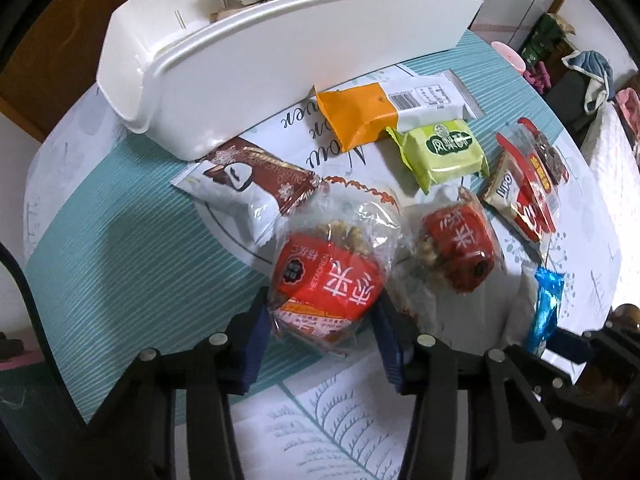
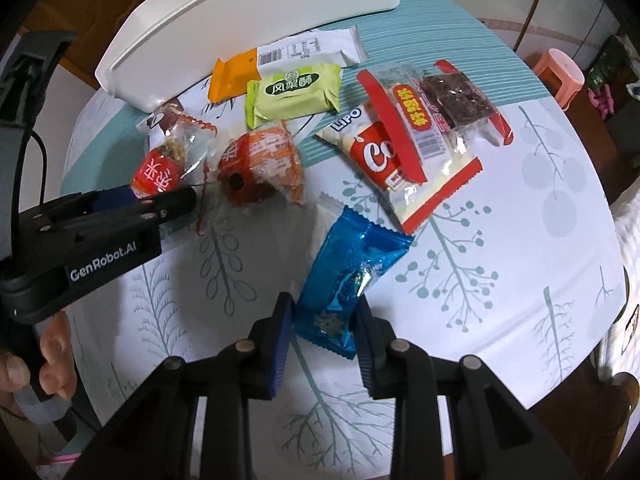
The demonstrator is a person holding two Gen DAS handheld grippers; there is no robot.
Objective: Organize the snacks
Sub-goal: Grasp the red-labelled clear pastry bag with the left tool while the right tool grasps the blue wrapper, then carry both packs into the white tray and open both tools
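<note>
Early in the sort, by the look of it. Already in the white bin [image 1: 280,64] at the far side of the table: a few packets, pale and blue-grey, poking above the rim, too cropped to name. Still loose on the tablecloth [image 2: 540,208] in front of it: most of the lot.

Left gripper [image 1: 320,320] set around the red rice-cracker pack [image 1: 326,284], blue pads close on either side of its crinkled wrapper; whether squeezing or only bracketing, hard to say from this angle. Right gripper [image 2: 322,320] narrowed on the near end of the blue foil packet [image 2: 352,276], pads touching both edges, probably a grip.

Left to move: a second red rice-cracker pack [image 1: 460,248] just beside the first, the brown-and-white chocolate bar wrapper [image 1: 248,184] touching the bin's base, the orange-and-white pouch [image 1: 384,114] leaning at the bin wall, the green pineapple-cake pack [image 1: 444,152] overlapping its corner, the Lipo biscuit bag [image 2: 392,160] with a clear red-trimmed date-bar pack [image 2: 432,108] lying across it.

Round table, teal-striped cloth with printed trees and lettering, flat and uncluttered apart from the snacks. Beyond: pink plastic stool [image 2: 558,74], heaped clothing, dim domestic room.
</note>
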